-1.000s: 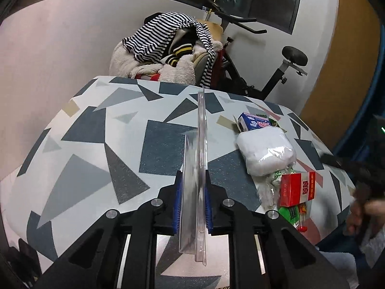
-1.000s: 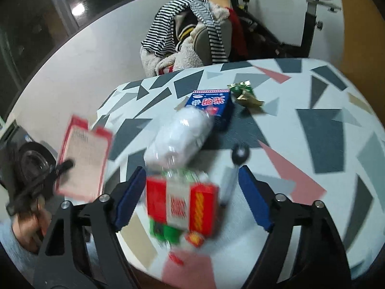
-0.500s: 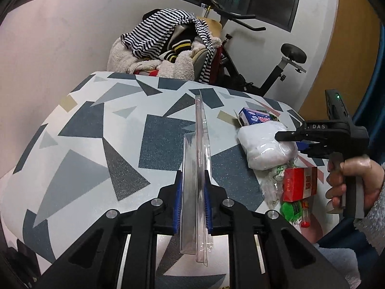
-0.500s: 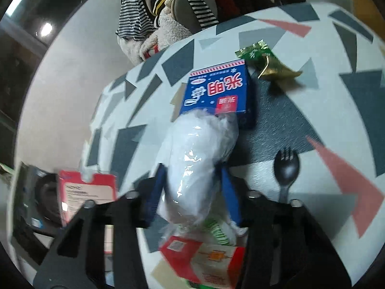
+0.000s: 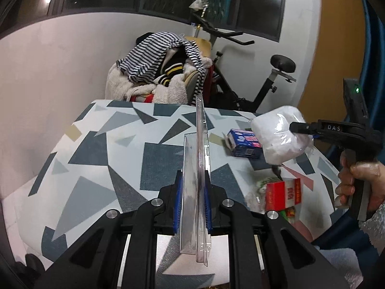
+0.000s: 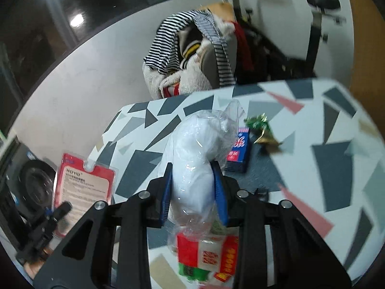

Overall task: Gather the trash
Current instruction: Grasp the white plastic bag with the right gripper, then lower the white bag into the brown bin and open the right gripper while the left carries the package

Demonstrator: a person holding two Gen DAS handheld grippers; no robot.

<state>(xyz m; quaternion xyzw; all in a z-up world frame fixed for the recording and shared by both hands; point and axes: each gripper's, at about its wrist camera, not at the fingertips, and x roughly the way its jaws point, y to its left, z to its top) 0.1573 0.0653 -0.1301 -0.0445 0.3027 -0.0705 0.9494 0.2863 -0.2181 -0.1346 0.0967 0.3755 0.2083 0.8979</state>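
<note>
Trash items are seen on and above a table (image 5: 101, 149) patterned with grey, dark blue and pink triangles. A clear plastic blister pack (image 5: 196, 180) is clamped edge-on between the blue pads of the left gripper (image 5: 192, 207), jaws fully closed on it; from the right wrist view its red-and-beige card backing (image 6: 84, 187) is visible at the left, off the table edge. A white soft wad in a crinkled clear plastic bag (image 6: 197, 168) is held between the pads of the right gripper (image 6: 193, 192), whose jaws are closing on it; the bag is squeezed narrower where the pads press. In the left wrist view the wad (image 5: 280, 136) is seen raised clear of the tabletop, above the other trash, with the person's hand (image 5: 358, 185) on the gripper handle. Still lying on the table: a blue box with red and white print (image 6: 238, 151), a crumpled green-and-gold wrapper (image 6: 261, 130) just beside it, and a red-and-white carton (image 6: 207, 252) over something green near the front edge. A chair piled with striped clothes (image 5: 161, 67) and an exercise bike (image 5: 245, 82) are seen behind the table.
</note>
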